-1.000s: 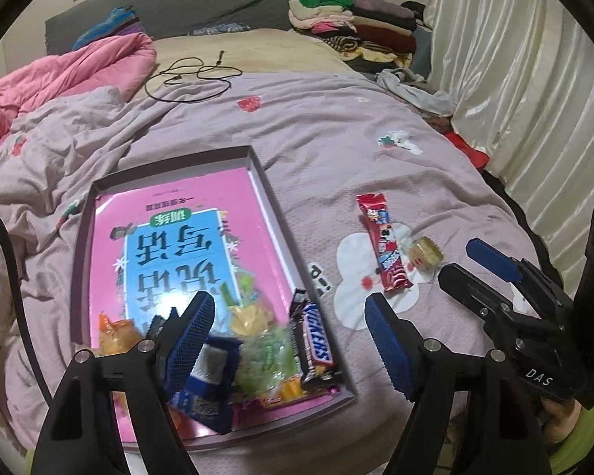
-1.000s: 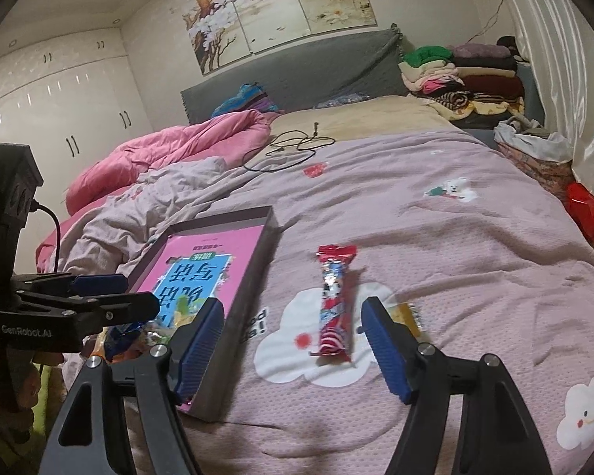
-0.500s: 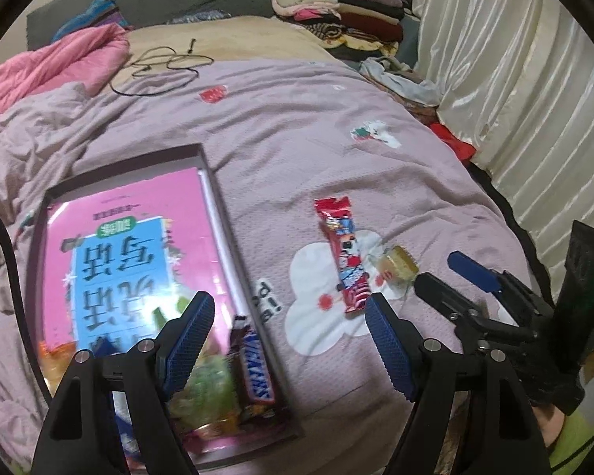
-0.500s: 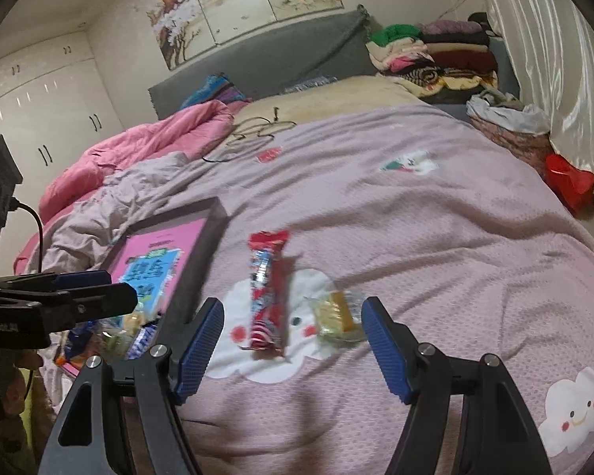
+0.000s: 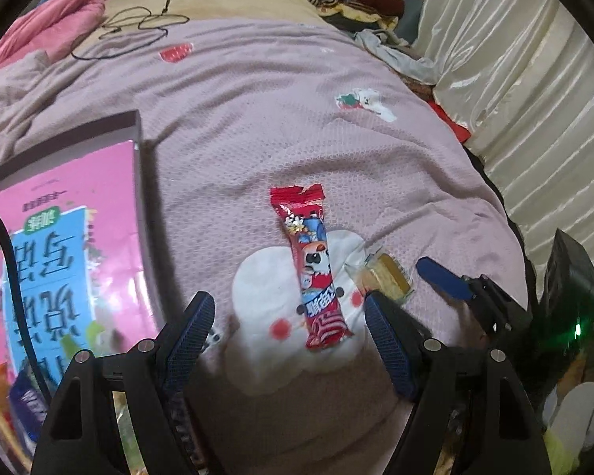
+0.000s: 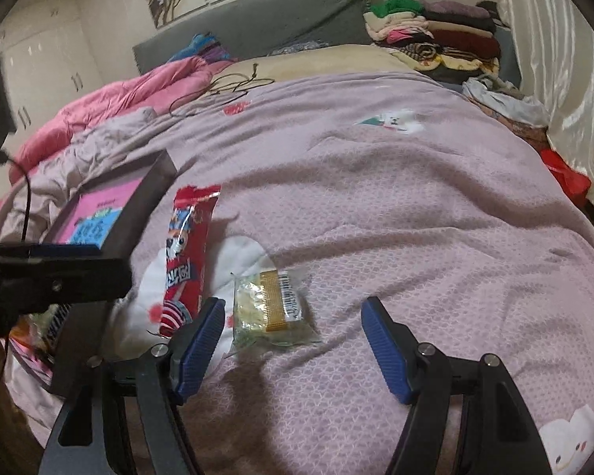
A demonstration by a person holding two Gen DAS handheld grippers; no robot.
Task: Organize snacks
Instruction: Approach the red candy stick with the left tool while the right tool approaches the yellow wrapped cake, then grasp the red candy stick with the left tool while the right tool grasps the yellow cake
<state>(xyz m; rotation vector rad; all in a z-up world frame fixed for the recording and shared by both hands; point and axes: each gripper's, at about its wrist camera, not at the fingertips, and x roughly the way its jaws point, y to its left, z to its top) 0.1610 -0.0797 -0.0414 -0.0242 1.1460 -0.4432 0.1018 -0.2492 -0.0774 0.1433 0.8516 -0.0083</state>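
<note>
The left hand-held gripper [image 5: 287,322] tilts steeply downward, its blue-padded jaws spread wide and gripping nothing. Beside it, the right hand-held gripper [image 6: 291,330] also angles downward, jaws apart and empty.

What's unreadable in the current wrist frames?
- Snacks in the tray: left wrist view, cut off by the bottom-left edge and covered by the left claw.
- Same snacks: right wrist view, hidden behind the left claw's body.
- Small clear packet: label too small to read; left wrist view shows it partly behind a finger.
- Red snack bar: lower end hidden by a finger in the right wrist view.
</note>
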